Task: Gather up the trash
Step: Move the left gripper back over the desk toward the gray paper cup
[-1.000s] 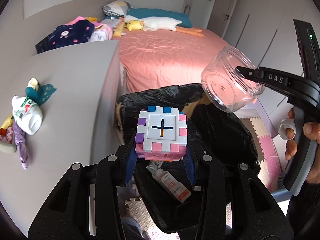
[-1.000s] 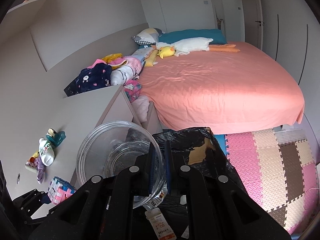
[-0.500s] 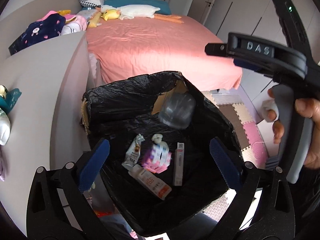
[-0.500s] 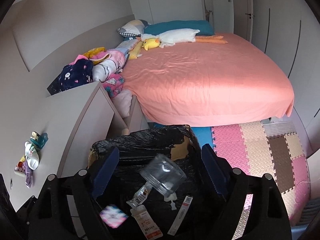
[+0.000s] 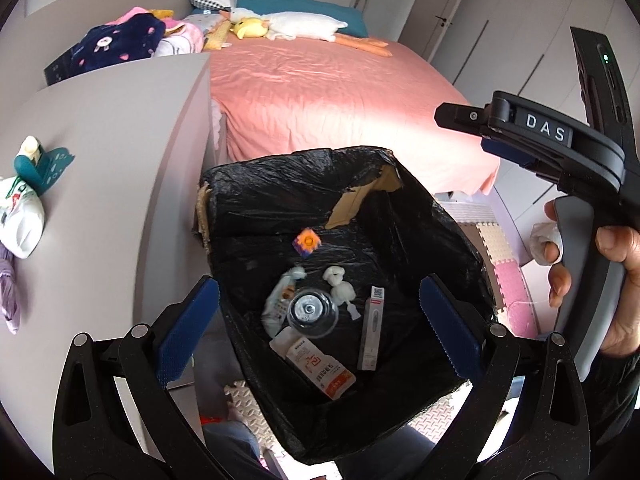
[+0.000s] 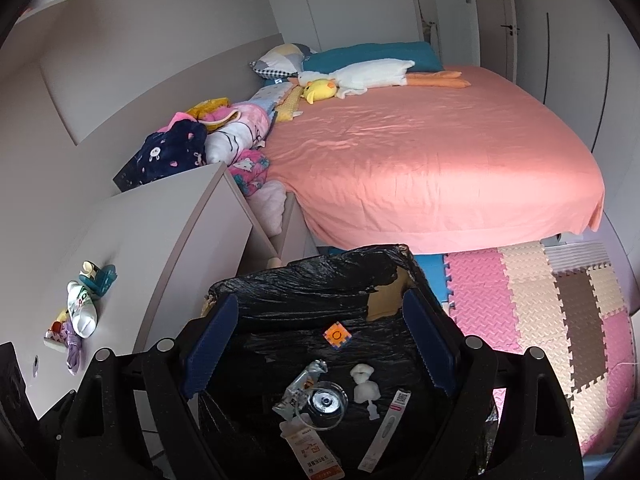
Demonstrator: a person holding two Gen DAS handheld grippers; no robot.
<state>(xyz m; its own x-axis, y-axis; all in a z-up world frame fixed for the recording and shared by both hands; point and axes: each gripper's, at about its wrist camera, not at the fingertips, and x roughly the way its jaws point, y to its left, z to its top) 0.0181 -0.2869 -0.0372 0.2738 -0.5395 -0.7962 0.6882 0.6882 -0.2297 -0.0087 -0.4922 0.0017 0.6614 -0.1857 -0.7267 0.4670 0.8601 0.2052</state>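
Clear jar inside black-lined bin

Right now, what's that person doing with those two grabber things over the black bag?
A person is collecting trash with a gripper in each hand. Both the left gripper and the right gripper hang open above the black-lined bin, their fingers just spread and empty. Inside the bin lie a clear plastic jar, a colourful toy cube, an orange-and-white sachet and a slim white box. Socks sit on the grey cabinet beside it.
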